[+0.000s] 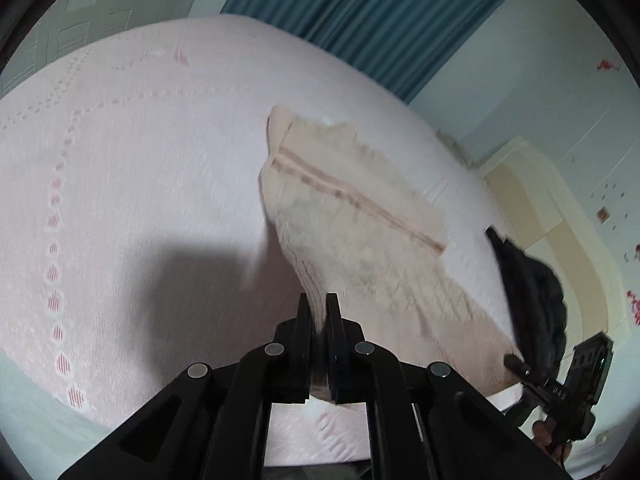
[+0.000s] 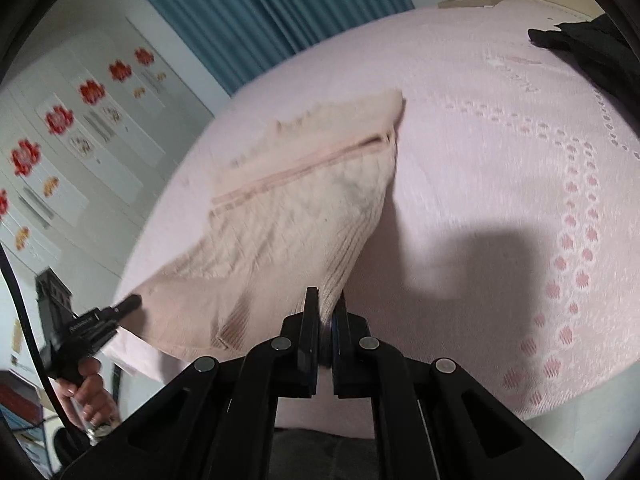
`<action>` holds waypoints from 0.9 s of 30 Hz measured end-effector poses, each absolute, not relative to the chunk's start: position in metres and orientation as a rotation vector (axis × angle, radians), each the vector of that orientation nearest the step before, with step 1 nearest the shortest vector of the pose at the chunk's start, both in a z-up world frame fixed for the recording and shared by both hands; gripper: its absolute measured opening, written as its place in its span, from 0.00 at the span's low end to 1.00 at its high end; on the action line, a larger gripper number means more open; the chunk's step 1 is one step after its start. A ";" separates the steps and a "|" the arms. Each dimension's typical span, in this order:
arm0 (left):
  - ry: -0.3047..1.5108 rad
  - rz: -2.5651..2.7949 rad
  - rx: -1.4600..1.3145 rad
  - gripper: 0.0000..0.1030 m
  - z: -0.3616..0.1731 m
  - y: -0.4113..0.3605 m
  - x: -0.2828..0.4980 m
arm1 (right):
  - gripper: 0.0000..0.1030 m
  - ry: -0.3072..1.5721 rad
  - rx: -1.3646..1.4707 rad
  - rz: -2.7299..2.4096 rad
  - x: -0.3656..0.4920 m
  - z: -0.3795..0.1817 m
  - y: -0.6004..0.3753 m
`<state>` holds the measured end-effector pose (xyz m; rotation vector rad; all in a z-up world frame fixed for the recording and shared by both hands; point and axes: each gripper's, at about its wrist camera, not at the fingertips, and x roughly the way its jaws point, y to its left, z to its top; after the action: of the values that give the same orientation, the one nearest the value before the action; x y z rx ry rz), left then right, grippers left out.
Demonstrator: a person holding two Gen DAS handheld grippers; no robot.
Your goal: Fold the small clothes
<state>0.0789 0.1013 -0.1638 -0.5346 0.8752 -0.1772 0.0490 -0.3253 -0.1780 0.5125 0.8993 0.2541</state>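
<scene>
A: Where's the garment?

B: A small cream knit garment (image 1: pixel 352 216) lies on the bed (image 1: pixel 140 160), which is covered in a pale pink spread with a dotted pattern. Its near edge is lifted off the spread; the far part, with a striped band, rests flat.

A: And the tools?

B: The left tool (image 1: pixel 318 312) is pinched narrow on the ribbed edge of the garment, knit showing between its fingers. The right tool (image 2: pixel 326 308) is likewise clamped on a ribbed edge. Each appears small in the other's view, at a corner of the cloth.

A: Can you see the whole piece?

B: No. Both views are motion-blurred, so the knit texture and the ragged far edge are hard to read. The cloth inside each grip is hidden by the black fingers, and I cannot tell what kind of garment it is.

A: Anything else?

B: A dark garment (image 2: pixel 592 52) lies on the far right of the bed, cut off by the frame edge. A teal curtain (image 1: pixel 368 16) hangs beyond the bed. A hand (image 2: pixel 90 392) grips the left tool's handle, partly hidden.
</scene>
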 end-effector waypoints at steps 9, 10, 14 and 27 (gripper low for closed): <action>0.787 -0.161 -0.534 0.06 -0.123 0.099 0.116 | 0.05 0.820 0.614 0.249 0.088 -0.142 -0.340; 0.784 -0.155 -0.535 0.06 -0.120 0.099 0.124 | 0.05 0.815 0.625 0.245 0.096 -0.138 -0.340; 0.786 -0.117 -0.528 0.06 -0.110 0.097 0.157 | 0.05 0.795 0.662 0.218 0.126 -0.127 -0.343; 0.796 -0.071 -0.398 0.06 -0.120 0.077 0.274 | 0.05 0.777 0.641 0.144 0.247 -0.140 -0.339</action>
<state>0.2740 0.0774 -0.1201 -0.3984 0.7957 -0.0709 0.2466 -0.3393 -0.1398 0.6409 0.7769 0.1435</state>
